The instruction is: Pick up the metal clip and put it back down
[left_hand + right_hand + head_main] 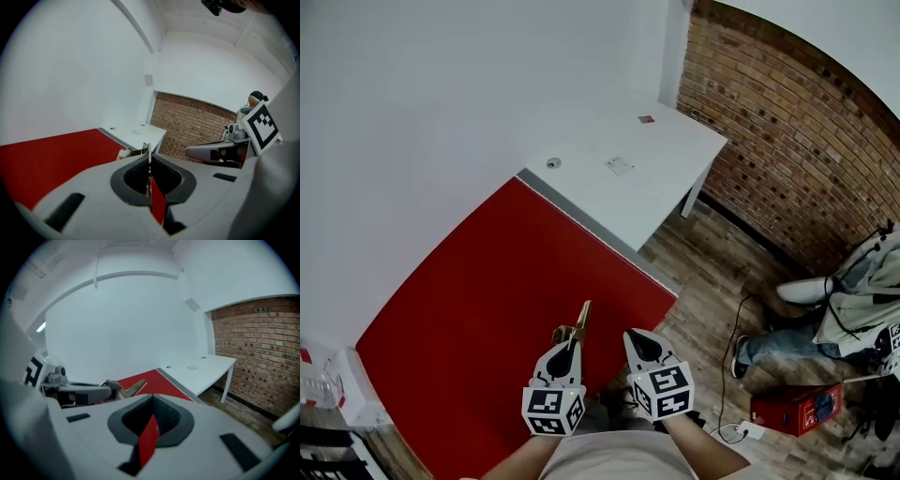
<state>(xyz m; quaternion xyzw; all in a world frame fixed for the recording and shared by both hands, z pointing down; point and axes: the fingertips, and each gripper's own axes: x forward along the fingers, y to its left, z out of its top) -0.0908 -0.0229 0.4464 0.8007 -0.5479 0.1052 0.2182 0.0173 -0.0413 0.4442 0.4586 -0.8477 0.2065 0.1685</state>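
Observation:
A gold-coloured metal clip (578, 325) is held up above the near edge of the red table (487, 281), its long arm pointing away from me. My left gripper (571, 343) is shut on its base. In the left gripper view the clip (148, 151) stands edge-on between the closed jaws of that gripper (149, 158). My right gripper (637, 337) hovers just to the right of it, jaws together and nothing in them. The right gripper view shows the clip (133, 387) sticking out of the left gripper's tip, left of the right gripper (152, 400).
A white table (628, 178) with a few small items adjoins the red table at the far end. A brick wall (787, 141) runs along the right. On the wooden floor are a seated person's leg (773, 345), a red box (794, 409) and a cable (731, 375).

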